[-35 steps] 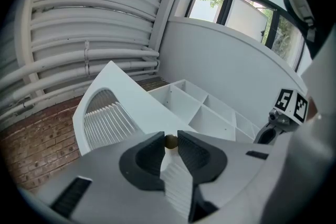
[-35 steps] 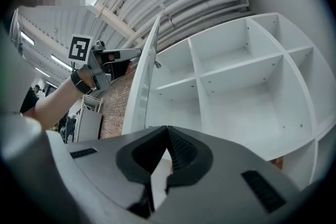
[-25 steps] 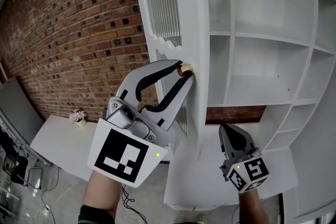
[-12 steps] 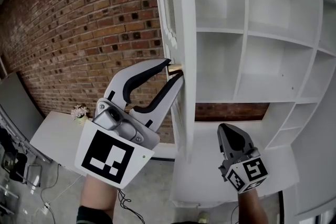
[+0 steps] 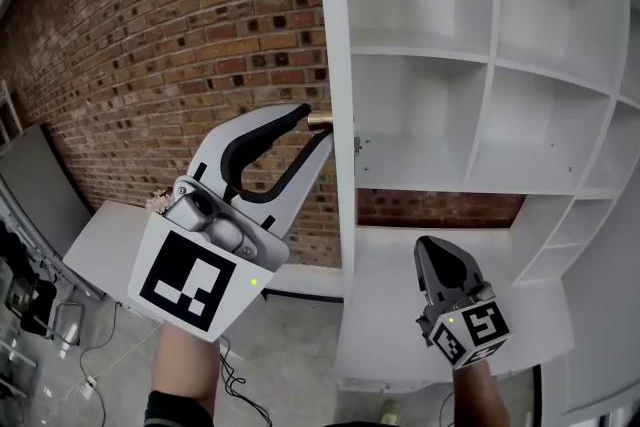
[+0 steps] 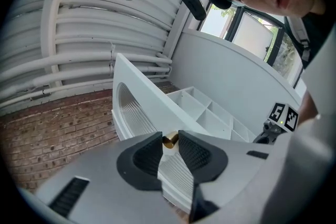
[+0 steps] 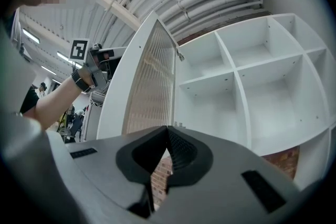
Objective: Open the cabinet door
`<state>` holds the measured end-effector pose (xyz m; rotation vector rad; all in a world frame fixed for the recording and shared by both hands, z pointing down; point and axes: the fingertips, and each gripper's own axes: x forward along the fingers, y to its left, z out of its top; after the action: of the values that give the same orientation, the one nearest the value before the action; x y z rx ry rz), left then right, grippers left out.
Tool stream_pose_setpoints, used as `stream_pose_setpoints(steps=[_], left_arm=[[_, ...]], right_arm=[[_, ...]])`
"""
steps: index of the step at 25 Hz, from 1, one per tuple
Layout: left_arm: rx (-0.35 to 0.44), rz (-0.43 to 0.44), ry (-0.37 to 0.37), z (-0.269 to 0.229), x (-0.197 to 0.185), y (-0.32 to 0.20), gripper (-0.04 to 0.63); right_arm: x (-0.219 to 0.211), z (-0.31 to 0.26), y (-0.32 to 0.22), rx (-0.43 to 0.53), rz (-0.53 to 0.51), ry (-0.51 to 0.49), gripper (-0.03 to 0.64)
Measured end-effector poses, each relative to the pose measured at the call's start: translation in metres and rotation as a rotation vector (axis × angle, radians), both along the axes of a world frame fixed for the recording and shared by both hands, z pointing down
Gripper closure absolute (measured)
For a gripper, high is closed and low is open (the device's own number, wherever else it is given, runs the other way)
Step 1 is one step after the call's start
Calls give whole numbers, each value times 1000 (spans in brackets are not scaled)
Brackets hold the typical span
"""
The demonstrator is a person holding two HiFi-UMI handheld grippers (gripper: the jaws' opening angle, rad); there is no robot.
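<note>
Backing the white cabinet (image 5: 492, 65), a red brick wall (image 5: 150, 65) lines the room.

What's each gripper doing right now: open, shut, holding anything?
Left gripper: jaws closed on the brass knob of the cabinet door.
Right gripper: jaws closed, nothing between them.

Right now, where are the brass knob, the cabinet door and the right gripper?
brass knob (image 6: 169, 139), left gripper view, its round end.
cabinet door (image 7: 152, 81), right gripper view, its ribbed panel.
right gripper (image 5: 424, 245), head view, its closed tips.
</note>
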<state>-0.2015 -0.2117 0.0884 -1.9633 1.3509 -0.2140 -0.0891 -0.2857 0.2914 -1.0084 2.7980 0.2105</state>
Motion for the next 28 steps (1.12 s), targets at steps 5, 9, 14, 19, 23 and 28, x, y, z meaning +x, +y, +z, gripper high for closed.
stream_pose_setpoints(steps=[5,9,14,19,23,28], left_arm=[[1,-19,33,0,-18,6,506],[2,-36,67,-1,-34,8,506],[14,-94,28,3,-45,8,508],[23,-48,108,3,-53,11,514],[16,-63,142,11,-62,13,522],[-28,-64,209,31,-69,18,538]], right_arm=[[-8,3,5,-5,-8,5,614],[-14,4,8,-10,-17,11,614],[-23,6,17,-13,-32,20,614],[-28,7,26,-11,-39,28,614],[-30,9,30,-14,-41,38,614],[-34,10,39,-15,-47,45,614]])
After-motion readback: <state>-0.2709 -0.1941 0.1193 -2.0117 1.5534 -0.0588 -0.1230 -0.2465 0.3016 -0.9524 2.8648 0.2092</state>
